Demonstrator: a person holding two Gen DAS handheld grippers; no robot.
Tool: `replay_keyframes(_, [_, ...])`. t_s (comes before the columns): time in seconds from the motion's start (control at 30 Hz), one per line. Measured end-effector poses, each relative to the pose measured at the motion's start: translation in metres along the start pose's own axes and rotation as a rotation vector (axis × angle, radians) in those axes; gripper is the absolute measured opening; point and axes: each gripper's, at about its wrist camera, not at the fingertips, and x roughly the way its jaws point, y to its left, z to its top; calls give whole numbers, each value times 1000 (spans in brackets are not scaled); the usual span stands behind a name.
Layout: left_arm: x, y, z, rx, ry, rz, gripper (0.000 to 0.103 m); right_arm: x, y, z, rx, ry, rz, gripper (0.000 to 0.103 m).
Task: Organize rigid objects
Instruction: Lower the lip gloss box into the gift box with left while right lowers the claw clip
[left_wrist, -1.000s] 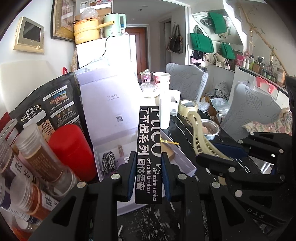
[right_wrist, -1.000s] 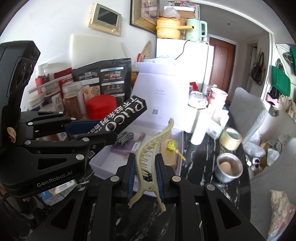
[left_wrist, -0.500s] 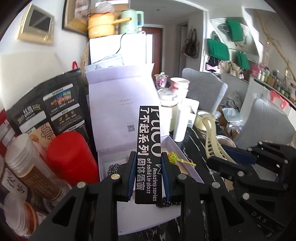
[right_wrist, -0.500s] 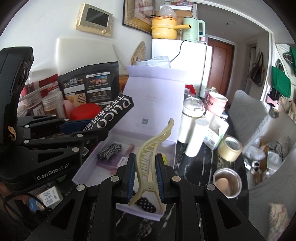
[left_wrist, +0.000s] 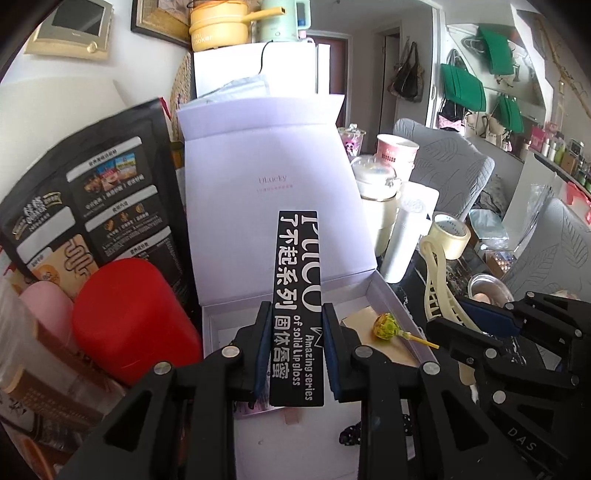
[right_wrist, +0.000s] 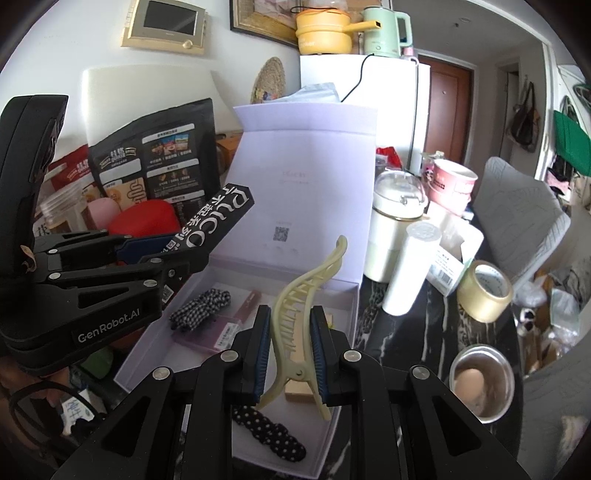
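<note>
Two tools hang over the open white box (right_wrist: 343, 413). The left tool (left_wrist: 295, 350) clamps a black lip-gloss carton (left_wrist: 298, 295) upright; the right tool (right_wrist: 288, 354) pinches a cream hair clip (right_wrist: 299, 317) above the box's scrunchies (right_wrist: 269, 430).

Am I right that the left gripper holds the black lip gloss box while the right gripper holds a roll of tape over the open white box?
Not quite: the right gripper is shut on the cream hair clip, as the right wrist view shows; the tape roll sits on the table. The left gripper does hold the black lip gloss box over the open white box.
</note>
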Motion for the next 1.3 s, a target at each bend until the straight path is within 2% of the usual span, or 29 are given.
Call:
replay_keyframes(0.23, [14, -2, 2, 9, 20, -3, 25, 20, -7, 2, 5, 25, 22, 21])
replay_keyframes(0.53, [35, -11, -5, 48, 89, -9, 25, 45, -11, -7, 25, 80, 48, 21])
replay_keyframes(0.77, [51, -9, -11, 60, 130, 30, 25, 61, -12, -15, 33, 118, 34, 21])
replay_keyframes(1.3, [88, -5, -24, 57, 237, 48, 25, 91, -16, -28, 36, 174, 6, 21])
